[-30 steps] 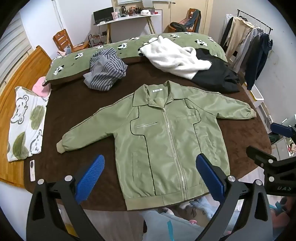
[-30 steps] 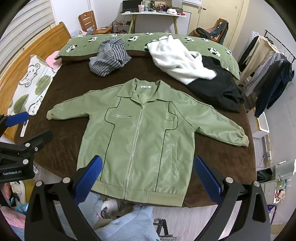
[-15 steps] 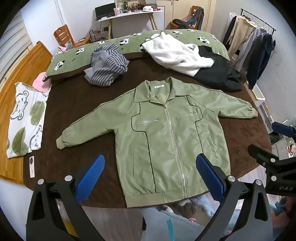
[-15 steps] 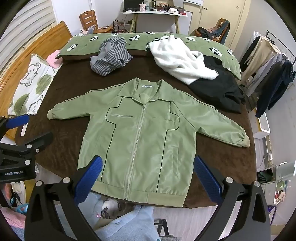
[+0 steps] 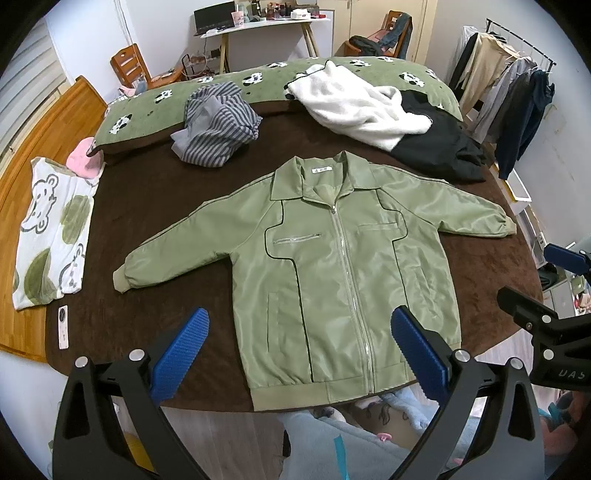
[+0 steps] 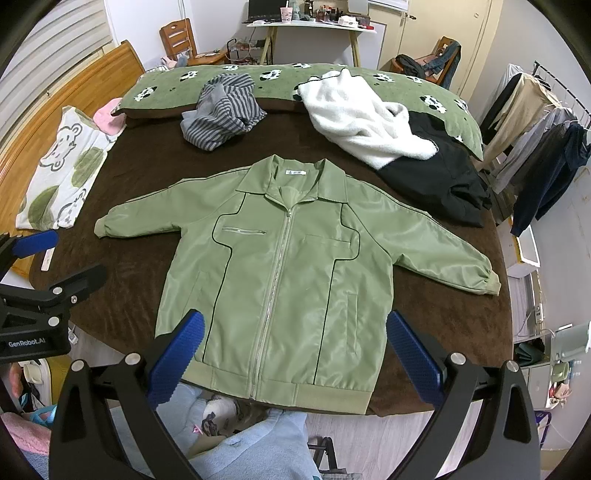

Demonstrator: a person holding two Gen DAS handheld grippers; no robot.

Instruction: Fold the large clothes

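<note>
Green jacket [image 5: 332,273], satin-sheen shell with black piping: laid flat, front up, zipped, on the brown bed cover [image 5: 155,206]; both sleeves spread outward, ribbed hem at the near edge of the bed. White neck label [image 6: 296,172] inside the collar, its print too small to read. One zipped chest pocket [image 5: 297,238].

Left hand-held gripper [image 5: 299,350]: blue ribbed pads set wide apart, nothing between them, hovering above the jacket's hem. Seen from the right wrist view it sits at the left edge [image 6: 33,258], its black body marked "GenRobot.AI" in white.

Right hand-held gripper [image 6: 293,350]: jaws likewise wide apart and empty, above the hem. In the left wrist view it appears at the right edge [image 5: 554,295], with partial lettering that reads roughly "UAS".

Other items on the bed:
- Striped grey garment [image 5: 218,122], crumpled, beyond the jacket's left sleeve.
- White fleece garment [image 5: 354,107], heaped, overlapping a black garment [image 5: 439,147].
- Green quilt [image 5: 147,110] with a black-and-white animal print, along the far side.

Beside the bed: bear-print cloth [image 5: 51,236] with green spots; pink item [image 5: 83,162] touching it; small white remote [image 5: 63,326].

Clothes rack [image 5: 513,92] with hung coats at the right wall. Far bench [image 5: 258,27] carrying a monitor and small bottles.
</note>
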